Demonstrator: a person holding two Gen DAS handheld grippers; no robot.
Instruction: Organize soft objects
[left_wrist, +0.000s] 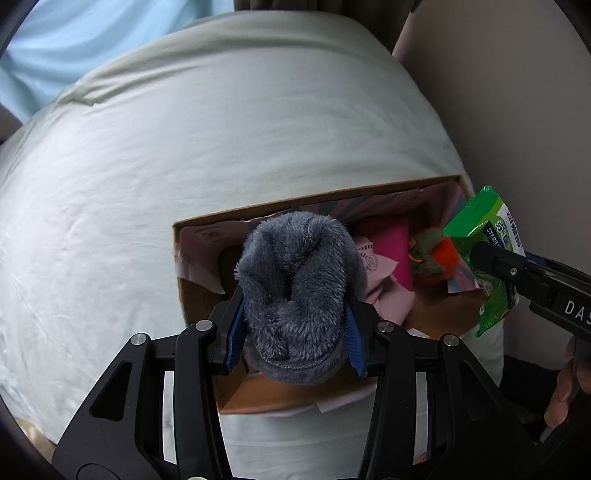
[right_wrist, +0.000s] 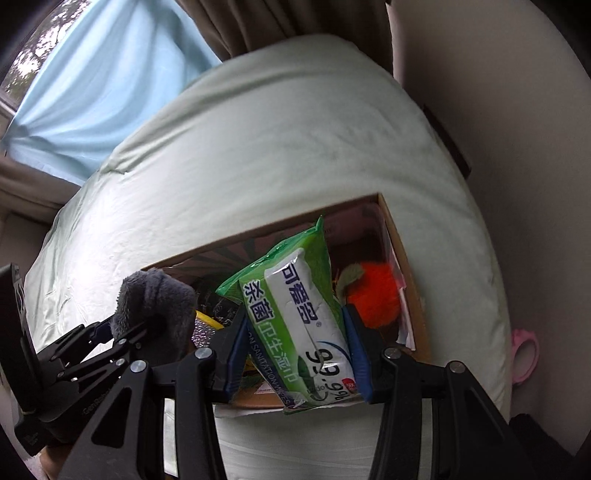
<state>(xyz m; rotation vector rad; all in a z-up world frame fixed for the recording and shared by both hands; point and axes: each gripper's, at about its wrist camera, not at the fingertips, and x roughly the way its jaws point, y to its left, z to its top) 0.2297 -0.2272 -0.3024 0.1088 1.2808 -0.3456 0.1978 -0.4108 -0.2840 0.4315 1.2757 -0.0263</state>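
Left wrist view: left gripper (left_wrist: 295, 328) jaws clenched on the grey plush sock (left_wrist: 299, 288) — poised directly above the cardboard box (left_wrist: 201, 295). Right gripper (right_wrist: 295, 354) grips the wipes pack (right_wrist: 299, 325) upright (long axis along the jaws), over the box's right end.

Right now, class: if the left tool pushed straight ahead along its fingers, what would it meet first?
Probably the pink cloths inside the cardboard box, since the left tool, shut on the grey fuzzy sock, points into it; depth is uncertain.

One cardboard box (left_wrist: 314, 197) — one grey fuzzy sock (left_wrist: 299, 291), one wipes pack (right_wrist: 306, 328), one orange plush (right_wrist: 375, 297).
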